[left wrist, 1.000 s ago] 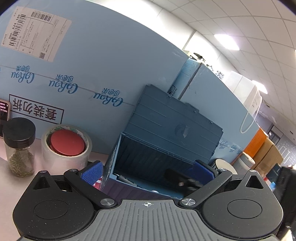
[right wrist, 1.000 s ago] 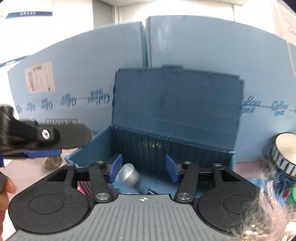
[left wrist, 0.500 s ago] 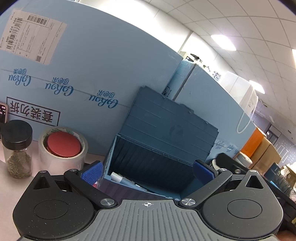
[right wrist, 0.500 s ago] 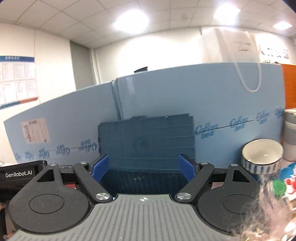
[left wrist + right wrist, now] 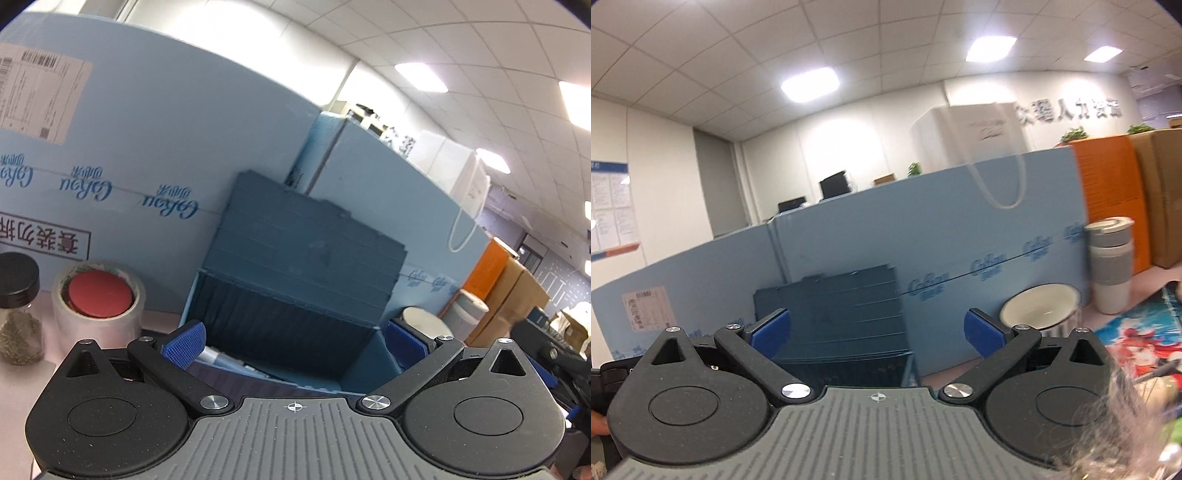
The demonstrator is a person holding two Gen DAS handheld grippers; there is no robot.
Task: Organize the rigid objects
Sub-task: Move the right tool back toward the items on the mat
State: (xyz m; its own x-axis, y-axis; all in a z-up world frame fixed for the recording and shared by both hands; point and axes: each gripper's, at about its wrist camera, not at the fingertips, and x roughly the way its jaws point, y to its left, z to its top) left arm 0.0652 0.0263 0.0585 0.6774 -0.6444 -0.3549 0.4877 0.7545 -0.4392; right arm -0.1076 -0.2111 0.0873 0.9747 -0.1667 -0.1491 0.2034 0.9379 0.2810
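Since the dark blue storage box [image 5: 295, 280] sits with its lid propped back against the light blue panel, the step I'm on is going for the next piece to drop in. From my seat, doing that well means swinging the right gripper [image 5: 877, 332] toward the clutter on its right and squaring up on one item before closing, not snatching from an angle. The white bowl [image 5: 1039, 308] sits just beside the box on that side, the grey-banded cup [image 5: 1110, 269] past it, so I'd guess one of those goes next. I'd also steer clear of the fuzzy thing at the corner of that view.

Right tongs: spread about as wide as they go, having just been opening, with nothing between the blue pads, only air with the box behind. Left gripper [image 5: 293, 339]: also wide, hovering at the box's front edge, nothing pinched. A whitish pen-like thing [image 5: 221, 360] lies inside the box. Over on the left, the tape roll [image 5: 98, 314] with a red cap in it and the spice jar [image 5: 18, 310] wait on the table.
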